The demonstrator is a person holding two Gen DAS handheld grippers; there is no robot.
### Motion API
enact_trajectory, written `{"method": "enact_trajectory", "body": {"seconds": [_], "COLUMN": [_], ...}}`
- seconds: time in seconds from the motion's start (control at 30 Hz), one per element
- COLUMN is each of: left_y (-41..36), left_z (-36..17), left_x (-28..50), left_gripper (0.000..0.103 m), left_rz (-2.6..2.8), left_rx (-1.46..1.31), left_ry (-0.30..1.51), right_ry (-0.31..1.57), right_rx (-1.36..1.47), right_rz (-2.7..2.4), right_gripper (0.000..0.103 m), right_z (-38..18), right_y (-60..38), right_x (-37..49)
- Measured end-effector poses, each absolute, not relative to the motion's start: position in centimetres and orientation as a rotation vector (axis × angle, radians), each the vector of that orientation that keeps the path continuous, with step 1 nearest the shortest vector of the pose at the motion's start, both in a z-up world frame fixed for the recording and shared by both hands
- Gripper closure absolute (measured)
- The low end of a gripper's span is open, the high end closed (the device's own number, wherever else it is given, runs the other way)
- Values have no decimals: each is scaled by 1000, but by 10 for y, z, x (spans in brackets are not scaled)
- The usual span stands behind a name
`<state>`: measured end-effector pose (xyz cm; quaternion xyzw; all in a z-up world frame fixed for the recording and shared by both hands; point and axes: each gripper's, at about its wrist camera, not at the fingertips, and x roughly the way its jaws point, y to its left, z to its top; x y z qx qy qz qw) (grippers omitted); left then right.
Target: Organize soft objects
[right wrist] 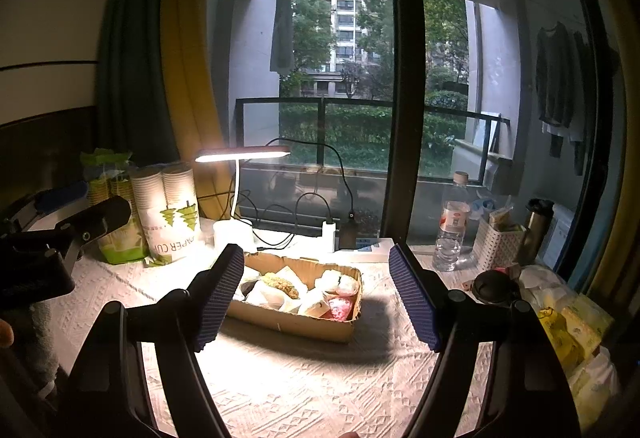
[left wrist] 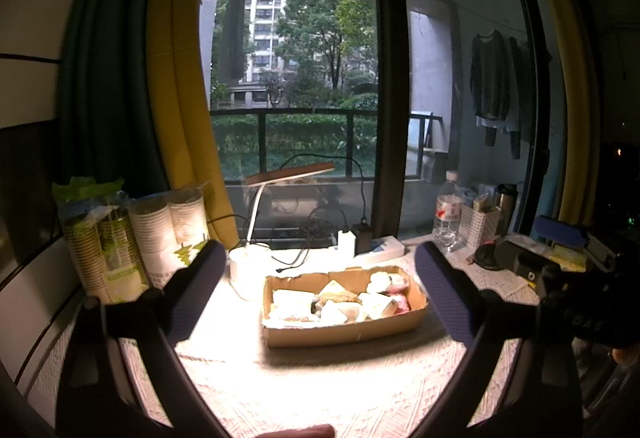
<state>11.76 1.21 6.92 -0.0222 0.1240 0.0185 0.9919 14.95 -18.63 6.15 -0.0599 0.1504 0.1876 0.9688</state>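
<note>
A shallow cardboard box (left wrist: 352,334) (right wrist: 304,326) sits mid-table under the lamp, filled with several soft wrapped items, mostly white with a pink one (right wrist: 340,308) at its right end. My left gripper (left wrist: 320,270) is open and empty, fingers apart on either side of the box, held back from it. My right gripper (right wrist: 316,270) is open and empty too, also short of the box. Each gripper body shows in the other's view: the right one at the right edge of the left wrist view (left wrist: 568,278), the left one at the left edge of the right wrist view (right wrist: 48,238).
A white desk lamp (right wrist: 240,158) stands behind the box with cables and a power strip (left wrist: 380,250). Paper cup sleeves (right wrist: 172,214) stand at left. A water bottle (right wrist: 452,222), white basket (right wrist: 500,246), flask and yellow packets (right wrist: 572,334) sit at right. A white textured cloth (right wrist: 304,390) covers the table.
</note>
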Motion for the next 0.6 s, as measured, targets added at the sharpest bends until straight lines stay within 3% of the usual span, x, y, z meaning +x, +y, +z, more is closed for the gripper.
{"method": "enact_trajectory", "body": {"seconds": [0.6], "left_y": [12], "left_z": [69], "left_x": [118], "left_gripper": [7], "left_rz": [37], "left_rx": [-44], "left_ry": [250], "right_ry": [305], "right_rx": [-120], "right_rz": [377], "right_gripper": [25], "right_z": [61], "right_y": [-188], "right_x": [149]}}
